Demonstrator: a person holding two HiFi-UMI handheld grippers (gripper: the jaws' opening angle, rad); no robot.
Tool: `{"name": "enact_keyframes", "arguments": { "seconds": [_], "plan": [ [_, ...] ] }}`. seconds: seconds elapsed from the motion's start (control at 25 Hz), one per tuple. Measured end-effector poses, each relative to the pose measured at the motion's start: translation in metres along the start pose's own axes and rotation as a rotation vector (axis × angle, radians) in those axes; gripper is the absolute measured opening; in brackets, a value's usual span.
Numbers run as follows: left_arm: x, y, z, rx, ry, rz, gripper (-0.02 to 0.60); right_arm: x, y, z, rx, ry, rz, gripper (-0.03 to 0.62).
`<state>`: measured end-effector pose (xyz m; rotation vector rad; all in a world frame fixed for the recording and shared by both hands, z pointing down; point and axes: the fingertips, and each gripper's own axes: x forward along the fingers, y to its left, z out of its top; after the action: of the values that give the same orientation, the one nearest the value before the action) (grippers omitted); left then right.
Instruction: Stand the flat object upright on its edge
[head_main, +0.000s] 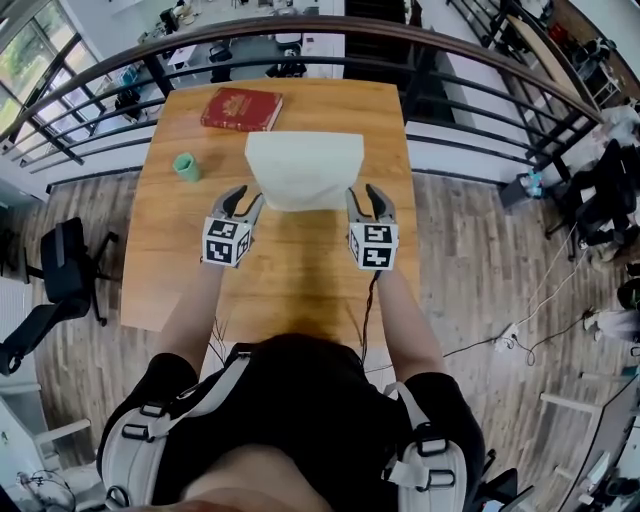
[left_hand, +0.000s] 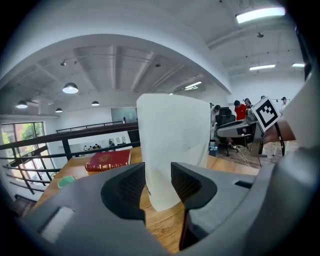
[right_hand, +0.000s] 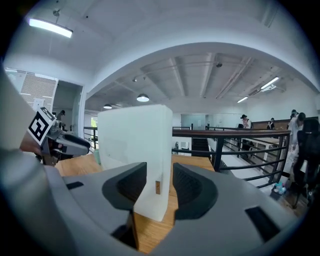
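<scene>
The flat object is a white board (head_main: 304, 170) standing upright on its long edge at the middle of the wooden table (head_main: 290, 270). My left gripper (head_main: 243, 202) is at the board's near left corner and my right gripper (head_main: 366, 200) at its near right corner. In the left gripper view the board (left_hand: 172, 150) rises just beyond the open jaws of the left gripper (left_hand: 158, 176), with gaps beside the pads. The right gripper view shows the board (right_hand: 135, 155) edge-on ahead of the open right gripper (right_hand: 160, 181). Neither gripper holds anything.
A red book (head_main: 241, 109) lies at the table's far edge, and a small green cup (head_main: 186, 166) stands left of the board. A dark railing (head_main: 320, 40) curves behind the table. Chairs and floor lie beyond the table's sides.
</scene>
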<state>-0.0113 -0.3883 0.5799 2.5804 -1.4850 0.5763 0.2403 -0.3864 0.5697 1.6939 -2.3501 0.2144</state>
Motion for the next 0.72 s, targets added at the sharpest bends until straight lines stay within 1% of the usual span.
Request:
{"name": "enact_keyframes", "arguments": {
  "seconds": [0.04,0.08,0.12,0.16,0.2,0.32,0.44,0.52,0.6,0.72],
  "plan": [
    [-0.007,0.002,0.006,-0.009,-0.027,0.016,0.162,-0.007,0.001,0.010,-0.001,-0.032,-0.007,0.167],
    [-0.016,0.006,0.014,-0.022,-0.057,0.035,0.137,-0.014,0.002,0.020,-0.005,-0.065,-0.015,0.161],
    [-0.025,0.010,0.023,-0.039,-0.092,0.056,0.073,-0.020,0.004,0.032,-0.011,-0.099,-0.027,0.134],
    [-0.034,0.013,0.034,-0.058,-0.130,0.073,0.030,-0.027,0.006,0.044,-0.018,-0.135,-0.041,0.096],
    [-0.044,0.015,0.045,-0.075,-0.169,0.088,0.013,-0.035,0.009,0.058,-0.022,-0.173,-0.054,0.065],
    [-0.077,0.021,0.075,-0.102,-0.263,0.127,0.005,-0.057,0.022,0.099,-0.012,-0.287,-0.071,0.008],
    [-0.103,0.022,0.091,-0.092,-0.291,0.154,0.005,-0.076,0.037,0.129,-0.015,-0.364,-0.071,0.006],
    [-0.115,0.021,0.094,-0.080,-0.293,0.162,0.005,-0.086,0.047,0.135,-0.021,-0.377,-0.068,0.006],
    [-0.123,0.020,0.095,-0.079,-0.294,0.163,0.005,-0.091,0.055,0.132,-0.020,-0.365,-0.060,0.005],
    [-0.130,0.020,0.096,-0.068,-0.299,0.161,0.005,-0.093,0.065,0.125,0.013,-0.353,-0.032,0.005]
  ]
}}
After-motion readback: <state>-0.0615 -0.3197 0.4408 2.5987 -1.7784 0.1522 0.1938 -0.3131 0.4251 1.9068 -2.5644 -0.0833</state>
